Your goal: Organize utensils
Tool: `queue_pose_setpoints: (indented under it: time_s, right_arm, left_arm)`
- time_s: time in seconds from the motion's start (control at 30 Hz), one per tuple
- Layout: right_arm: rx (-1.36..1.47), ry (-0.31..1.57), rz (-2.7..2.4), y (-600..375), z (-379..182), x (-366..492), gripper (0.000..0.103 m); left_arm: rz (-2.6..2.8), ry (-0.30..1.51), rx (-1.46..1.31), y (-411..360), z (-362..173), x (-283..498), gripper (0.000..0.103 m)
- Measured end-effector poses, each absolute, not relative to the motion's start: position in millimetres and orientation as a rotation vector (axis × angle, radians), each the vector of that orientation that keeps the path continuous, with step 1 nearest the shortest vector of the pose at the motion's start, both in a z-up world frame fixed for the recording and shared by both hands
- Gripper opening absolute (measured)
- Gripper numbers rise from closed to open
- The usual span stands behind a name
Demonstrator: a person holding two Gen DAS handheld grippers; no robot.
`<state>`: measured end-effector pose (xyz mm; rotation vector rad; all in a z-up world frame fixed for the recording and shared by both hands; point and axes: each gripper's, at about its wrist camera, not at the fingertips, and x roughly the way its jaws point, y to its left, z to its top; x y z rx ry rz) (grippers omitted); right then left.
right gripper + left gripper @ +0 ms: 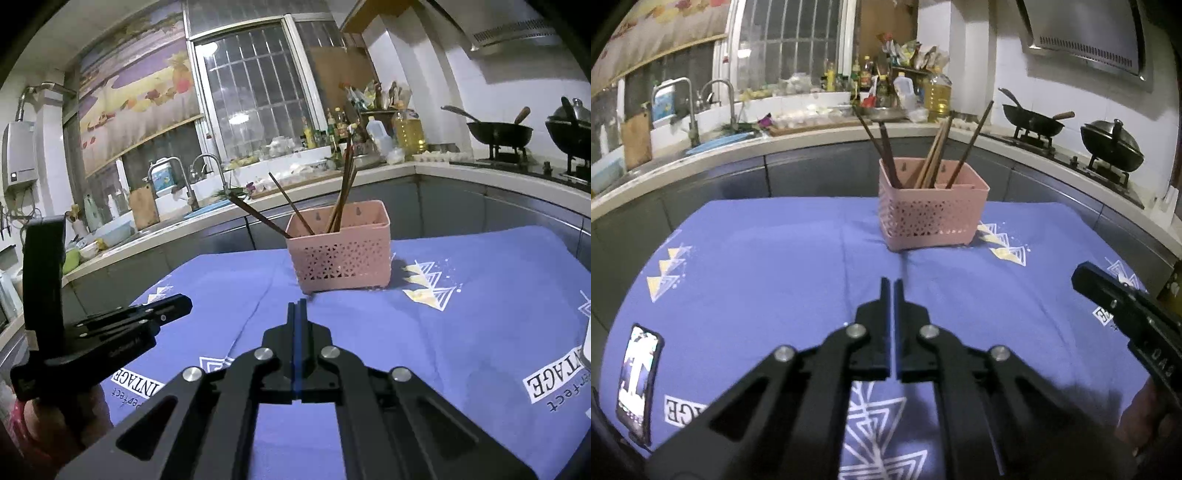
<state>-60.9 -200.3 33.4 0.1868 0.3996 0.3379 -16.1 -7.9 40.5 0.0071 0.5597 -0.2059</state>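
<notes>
A pink perforated utensil basket [932,214] stands at the far middle of the blue-clothed table [775,258], with several brown chopsticks [934,155] leaning in it. It also shows in the right wrist view [341,254] with its chopsticks [341,199]. My left gripper [891,286] is shut and empty, held over the cloth well short of the basket. My right gripper [297,306] is shut and empty, also short of the basket. Each gripper shows in the other's view: the right one [1082,275] at the right edge, the left one [184,304] at the left.
A phone [639,380] with a lit screen lies on the cloth at the near left. A white object [586,347] sits at the right table edge. Behind the table runs a counter with a sink [713,140], bottles [938,96] and woks on a stove [1034,123].
</notes>
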Motion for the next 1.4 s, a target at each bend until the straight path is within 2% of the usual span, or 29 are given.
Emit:
queue_pose_setpoints:
  time_s: [0.07,0.1,0.17,0.2,0.27,0.3,0.33,0.53,0.97,1.23,1.4]
  right_arm:
    - [0.199,0.375,0.333,-202,36,-64,0.0]
    - [0.222,0.353,0.338,-204,37,-66,0.0]
    - [0.257,0.332,0.344,-206,38,-67,0.002]
    - [0.279,0.333,0.344,-207,37,-67,0.007]
    - [0.271,0.385,0.344,-205,36,-62,0.04]
    - [0.268,0.402,0.348,-205,34,-60,0.066]
    - [0.278,0.386,0.343,-206,33,-62,0.075]
    - [0.288,0.337,0.299,-211,34,-68,0.082]
    - [0.338,0.353,0.267,-222,31,-61,0.083]
    - [0.394,0.373,0.235,-240,23,-52,0.091]
    - [0.393,0.408,0.239,-244,18,-44,0.091]
  left_arm:
    - [-0.217,0.545,0.004,-8,43,-20,0.001]
    - [-0.215,0.541,-0.003,-7,45,-21,0.006]
    - [-0.229,0.548,-0.029,-5,48,-20,0.066]
    - [-0.216,0.534,-0.05,-1,50,-22,0.095]
    - [-0.206,0.486,-0.078,3,53,-26,0.096]
    - [-0.208,0.477,-0.074,3,55,-26,0.097]
    - [-0.21,0.477,-0.061,2,55,-26,0.097]
    - [-0.198,0.474,-0.037,-1,55,-27,0.097]
    - [-0.156,0.51,-0.005,-7,49,-16,0.097]
    - [-0.126,0.545,0.004,-15,49,3,0.097]
    - [-0.113,0.568,0.052,-24,46,15,0.097]
